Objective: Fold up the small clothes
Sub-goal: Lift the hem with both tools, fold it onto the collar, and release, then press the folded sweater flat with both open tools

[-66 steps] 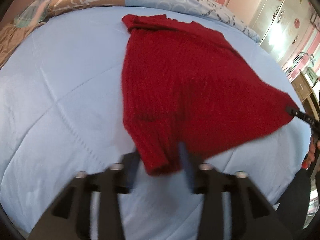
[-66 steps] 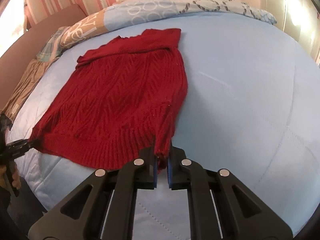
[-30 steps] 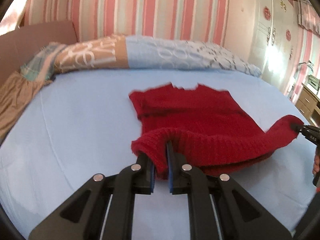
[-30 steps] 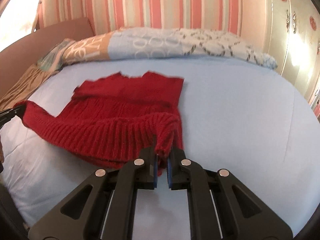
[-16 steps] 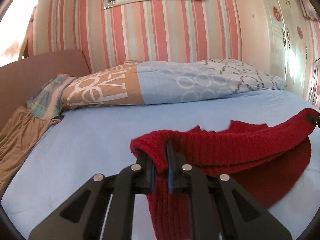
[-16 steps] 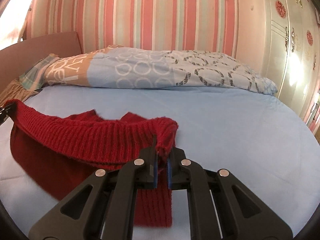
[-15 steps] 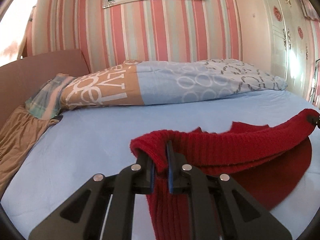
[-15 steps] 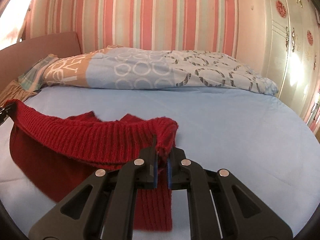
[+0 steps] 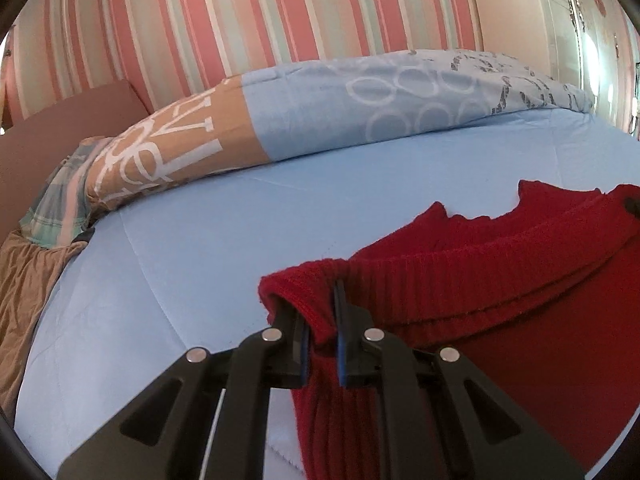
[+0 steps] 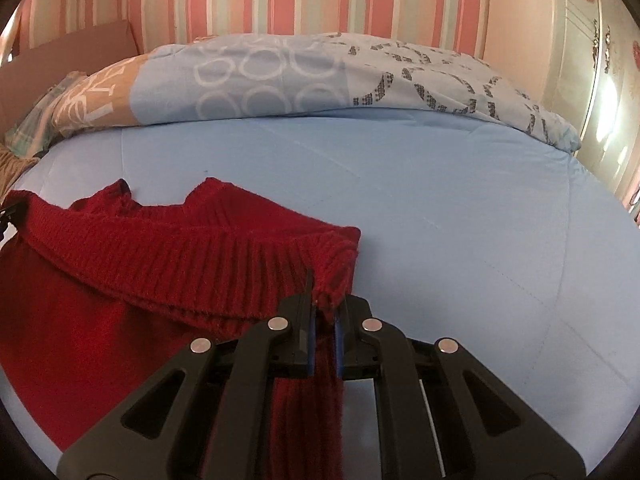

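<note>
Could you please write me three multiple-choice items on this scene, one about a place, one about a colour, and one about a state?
1. Where does the patterned duvet lie?
A. at the far end of the bed
B. on the floor
C. over the sweater

2. What colour is the knit sweater?
A. blue
B. red
C. white

3. What state is the left claw in?
A. open and empty
B. shut on the sweater's ribbed hem
C. resting on the bed sheet

Answers: 1 A, it is bunched along the striped wall. 2 B, the knit is deep red. 3 B, red ribbing is pinched between its fingers.
</note>
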`<state>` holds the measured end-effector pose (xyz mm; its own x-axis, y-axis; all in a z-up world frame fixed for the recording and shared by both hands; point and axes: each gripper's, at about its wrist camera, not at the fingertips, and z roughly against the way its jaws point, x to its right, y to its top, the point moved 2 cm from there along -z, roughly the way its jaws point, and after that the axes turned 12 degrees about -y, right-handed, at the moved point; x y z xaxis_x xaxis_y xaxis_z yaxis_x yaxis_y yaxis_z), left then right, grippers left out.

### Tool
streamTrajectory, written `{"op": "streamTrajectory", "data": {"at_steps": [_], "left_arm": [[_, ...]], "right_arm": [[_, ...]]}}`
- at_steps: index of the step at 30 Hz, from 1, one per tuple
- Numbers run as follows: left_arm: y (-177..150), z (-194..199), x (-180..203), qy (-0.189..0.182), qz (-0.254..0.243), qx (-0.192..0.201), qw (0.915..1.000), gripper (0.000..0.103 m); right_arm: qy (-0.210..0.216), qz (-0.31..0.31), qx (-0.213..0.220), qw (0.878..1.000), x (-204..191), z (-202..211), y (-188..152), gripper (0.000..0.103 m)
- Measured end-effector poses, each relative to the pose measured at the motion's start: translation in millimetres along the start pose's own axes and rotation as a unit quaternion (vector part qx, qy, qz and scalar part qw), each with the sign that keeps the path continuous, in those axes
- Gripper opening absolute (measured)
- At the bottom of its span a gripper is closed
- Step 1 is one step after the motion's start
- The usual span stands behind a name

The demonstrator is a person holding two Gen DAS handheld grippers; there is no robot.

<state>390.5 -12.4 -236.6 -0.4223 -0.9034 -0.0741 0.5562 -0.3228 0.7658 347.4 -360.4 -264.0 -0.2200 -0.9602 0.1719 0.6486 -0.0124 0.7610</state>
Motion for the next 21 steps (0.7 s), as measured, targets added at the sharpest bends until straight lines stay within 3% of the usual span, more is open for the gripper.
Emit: {"op": "streamTrajectory", "data": {"at_steps": [5,7,8,9,16,18,21], "left_arm": [[13,-20,-5,-0.027,0.001,-0.05,0.9984,0.014],[16,-24,-7,-0.03,-0.001,-0.062,0.9976,0.026],[17,-26,-9,-0.026,0.002,-0.074,0.9969,0.051],[17,-25,-11,-0.015,0.003,-0.073,0.9972,0.074],[5,23,-10,0.007,-0.023,-0.025,0.9994,0.077],[6,34,-6,-0.013,-0.021,-0.014,0.9996,0.077],[9,39,10,-0.076,-0.021,-0.012,0.9968,0.077]], "right_arm": [[0.024,-0.025,-0.025,0.999,5,-5,22,0.009],[0.033,-0.039,-0.018,0.999,8,-2,28,0.027],[0.042,-0.048,-0.026,0.998,10,-3,29,0.055],[0.063,-0.063,-0.022,0.996,13,0,29,0.064],[0.061,-0.01,0.027,0.998,10,34,15,0.062],[0.071,0.013,0.04,0.997,2,45,13,0.062],[0.103,0.046,0.036,0.993,-12,50,11,0.063]]}}
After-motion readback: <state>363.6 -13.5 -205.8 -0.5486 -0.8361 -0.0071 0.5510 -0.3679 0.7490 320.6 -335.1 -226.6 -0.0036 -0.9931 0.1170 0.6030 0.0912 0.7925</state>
